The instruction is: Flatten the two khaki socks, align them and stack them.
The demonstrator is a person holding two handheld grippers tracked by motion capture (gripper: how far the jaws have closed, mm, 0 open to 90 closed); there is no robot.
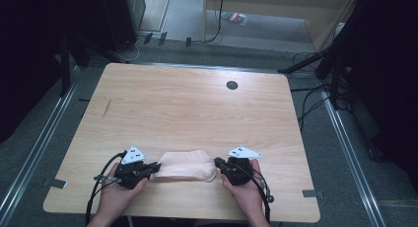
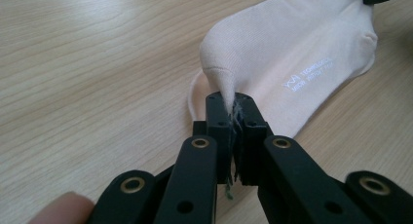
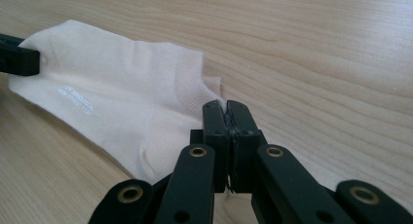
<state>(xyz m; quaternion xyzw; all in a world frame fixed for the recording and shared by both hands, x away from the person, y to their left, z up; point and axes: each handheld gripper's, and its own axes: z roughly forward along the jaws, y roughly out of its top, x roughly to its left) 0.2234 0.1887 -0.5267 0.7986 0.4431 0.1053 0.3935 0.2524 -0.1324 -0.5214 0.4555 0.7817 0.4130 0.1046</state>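
A pale cream ankle sock (image 1: pixel 185 165) lies flat on the wooden table (image 1: pixel 197 108) near its front edge, stretched between both grippers. My left gripper (image 1: pixel 156 166) is shut on the sock's toe end. In the left gripper view its jaws (image 2: pixel 229 101) pinch a raised peak of the sock (image 2: pixel 292 44). My right gripper (image 1: pixel 217 162) is shut at the other end. In the right gripper view its jaws (image 3: pixel 225 107) close on the edge of the sock (image 3: pixel 112 102) by the cuff. White lettering shows on the sole.
A dark round grommet hole (image 1: pixel 231 85) sits at the table's far right. A short dark mark (image 1: pixel 106 107) is on the left side. Bare wood stretches beyond the sock. Cables and stands (image 1: pixel 315 64) crowd the floor around the table.
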